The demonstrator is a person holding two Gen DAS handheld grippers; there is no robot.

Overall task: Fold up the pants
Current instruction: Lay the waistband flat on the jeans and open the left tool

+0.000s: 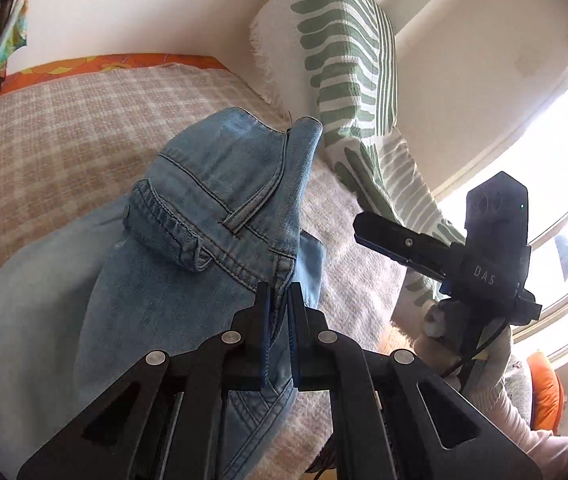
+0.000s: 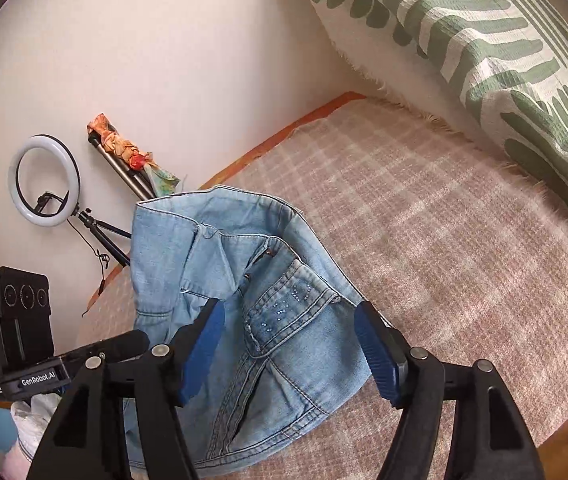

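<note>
On the checked blanket (image 2: 423, 208), light blue denim pants (image 2: 244, 280) lie bunched, waistband raised. Left of the pants, the left gripper (image 1: 280, 312) has its fingers pressed together, pinching a denim seam edge. Right of that, over the pants' pocket area, the right gripper (image 2: 287, 344) hangs with fingers spread, touching nothing. Risk: the thin pinch may slip under pull, or one-sided lifting may crumple the fold.

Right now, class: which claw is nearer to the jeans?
Left. The left claw is shut on a fold of the jeans, touching them. The right claw is open, with denim showing between its fingers, gripping nothing.
</note>
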